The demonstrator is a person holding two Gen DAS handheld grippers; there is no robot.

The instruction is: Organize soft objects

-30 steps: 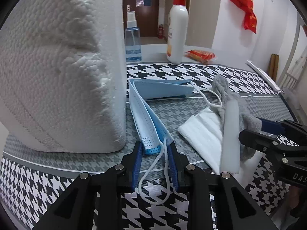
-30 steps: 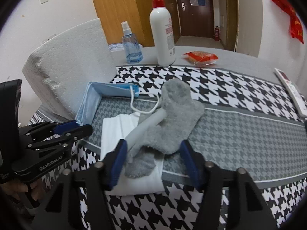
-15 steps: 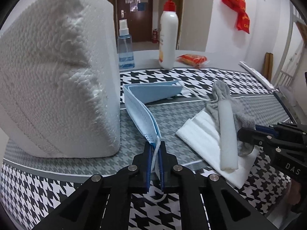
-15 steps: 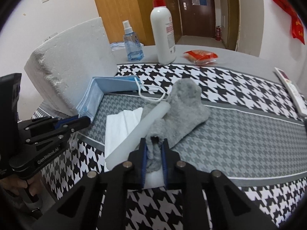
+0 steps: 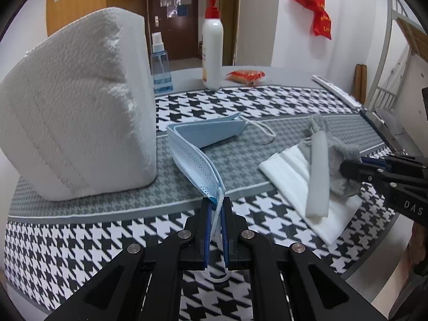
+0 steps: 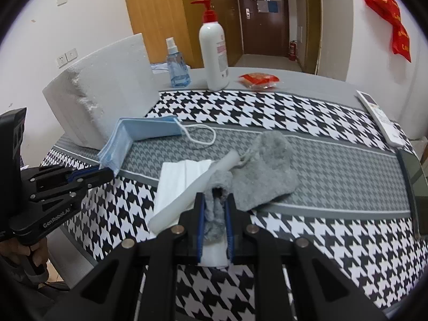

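A: On the checked cloth [image 5: 80,243], what's held?
B: Left gripper [image 5: 215,208] clamped on blue mask [image 5: 198,157]; foam block [image 5: 77,117] at ten o'clock.
A: Right gripper [image 6: 215,203]?
B: Pinching grey sock [image 6: 264,165], foam stick [image 6: 195,187] alongside at eleven o'clock.

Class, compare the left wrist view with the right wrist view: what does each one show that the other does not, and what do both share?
Only the left wrist view shows the left gripper head on, its pads clamped on the blue face mask, with an ear loop hanging below the fingers.

Only the right wrist view shows the right gripper head on, shut on the grey sock, plus wall sockets and a hand holding the other gripper.

Both show the white foam block, foam tube, folded white cloth, pump bottle and spray bottle.
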